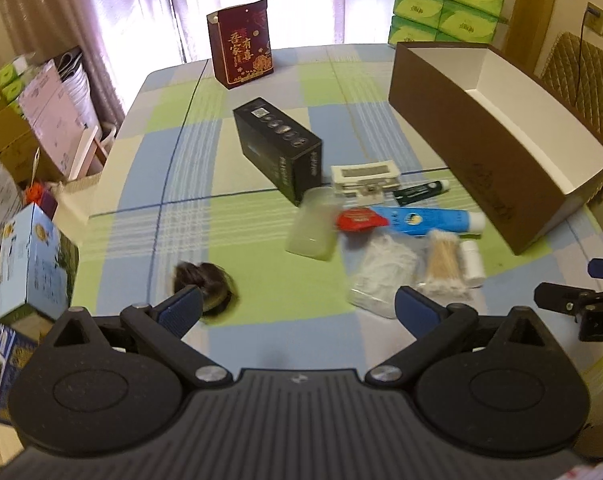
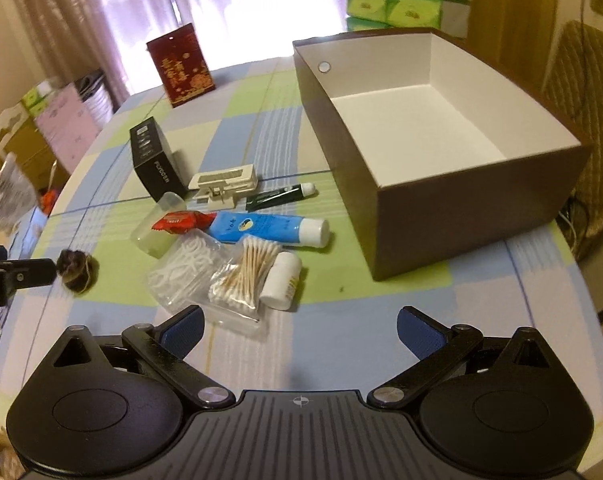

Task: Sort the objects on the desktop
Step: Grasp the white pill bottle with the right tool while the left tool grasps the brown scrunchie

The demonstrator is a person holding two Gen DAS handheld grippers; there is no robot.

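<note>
Nearest to the cameras, the left tongs (image 1: 297, 306) are released, with the blue pads wide apart and nothing between them, and the right tongs (image 2: 299, 326) are released in the same way above the checked green, blue and white tablecloth of the table (image 2: 341, 344). Just in front of the left tongs, near its left pad, lies a small dark brown round bundle tied with thin string (image 1: 205, 280). In front of the right tongs there is a heap of small things that touch each other: a clear bag of white floss picks (image 2: 185, 268), a clear bag of wooden cotton swabs (image 2: 247, 276) and a small white plastic bottle (image 2: 281, 280) lying on its side. A little farther lie a frosted translucent plastic case (image 2: 157, 222), a red snack packet (image 2: 181, 222) and a blue tube with a white cap (image 2: 269, 230). Behind these are a thin dark green tube (image 2: 281, 196), a cream plastic clip-like device (image 2: 225, 184) and a black rectangular cardboard box (image 2: 153, 160). To the right, well apart from the heap, stands a big brown open box with a white inside (image 2: 461, 208), with nothing visible in it. At the far edge stands a dark red gift bag with gold print (image 2: 181, 66).
</note>
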